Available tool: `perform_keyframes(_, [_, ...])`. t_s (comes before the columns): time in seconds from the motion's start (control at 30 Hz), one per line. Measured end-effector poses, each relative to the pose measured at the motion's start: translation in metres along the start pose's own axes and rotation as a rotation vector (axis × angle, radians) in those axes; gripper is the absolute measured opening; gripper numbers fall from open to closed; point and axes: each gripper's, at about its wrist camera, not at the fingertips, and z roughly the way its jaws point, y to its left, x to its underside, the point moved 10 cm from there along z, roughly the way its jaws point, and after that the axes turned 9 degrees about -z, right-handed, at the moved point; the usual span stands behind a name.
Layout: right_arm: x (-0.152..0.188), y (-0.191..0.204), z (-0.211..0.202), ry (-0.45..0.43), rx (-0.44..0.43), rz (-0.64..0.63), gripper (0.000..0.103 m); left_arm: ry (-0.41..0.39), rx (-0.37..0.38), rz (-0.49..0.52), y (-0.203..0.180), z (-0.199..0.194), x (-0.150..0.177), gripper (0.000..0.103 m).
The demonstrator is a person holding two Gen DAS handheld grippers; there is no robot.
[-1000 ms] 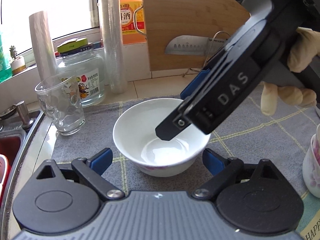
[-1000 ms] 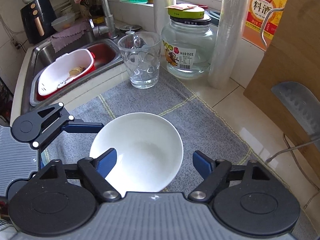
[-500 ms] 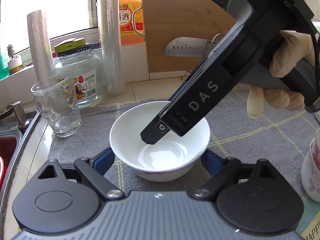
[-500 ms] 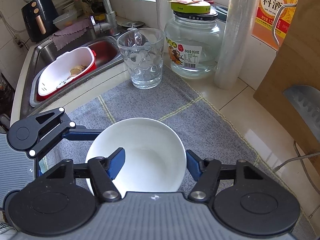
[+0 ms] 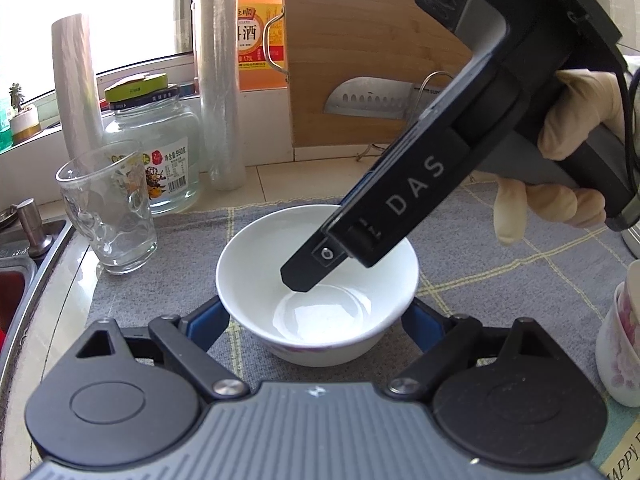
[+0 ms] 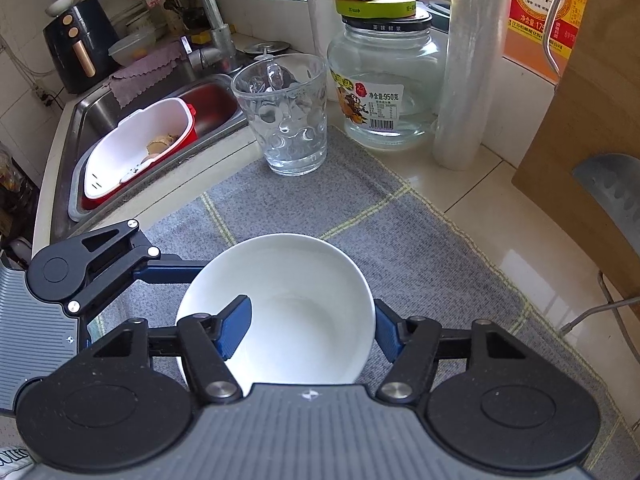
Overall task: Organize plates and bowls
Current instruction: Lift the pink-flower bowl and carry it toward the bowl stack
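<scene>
A white bowl (image 5: 320,300) stands upright on the grey checked mat (image 5: 500,280); it also shows in the right wrist view (image 6: 288,304). My left gripper (image 5: 316,320) is open, its blue pads on either side of the bowl's base. My right gripper (image 6: 308,328) is open and straddles the bowl's right rim: one blue pad (image 6: 236,326) is inside the bowl, the other (image 6: 386,332) outside. In the left wrist view the right gripper's finger (image 5: 304,272) dips into the bowl from the upper right.
A glass mug (image 6: 284,116), a lidded glass jar (image 6: 384,80) and plastic wrap rolls (image 6: 464,72) stand behind the mat. A sink with a red-and-white basket (image 6: 136,152) lies to the left. A cutting board and cleaver (image 5: 368,100) lean at the back. Floral cups (image 5: 620,340) stand at right.
My right gripper has come down and narrowed around the bowl's rim, one pad now inside the bowl. My left gripper has moved closer, its pads now beside the bowl's base.
</scene>
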Motion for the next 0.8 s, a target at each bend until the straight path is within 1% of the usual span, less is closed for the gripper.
perform_keyframes(0.2, [0.002,0.001,-0.003,-0.004,-0.009,0.018,0.070,0.005,-0.018,0.026,-0.004,-0.002,0.001,0.092])
perform_keyframes(0.43, [0.008,0.003,-0.013,-0.010,-0.034,0.062,0.070,0.012,-0.008,0.054,-0.011,-0.011,0.001,0.092])
perform_keyframes(0.6, [0.012,0.007,-0.027,-0.026,-0.044,0.097,0.070,0.019,0.002,0.073,-0.019,-0.020,0.000,0.092])
perform_keyframes(0.8, [0.020,0.011,-0.051,-0.045,-0.048,0.138,0.070,0.010,0.016,0.102,-0.036,-0.037,-0.006,0.092])
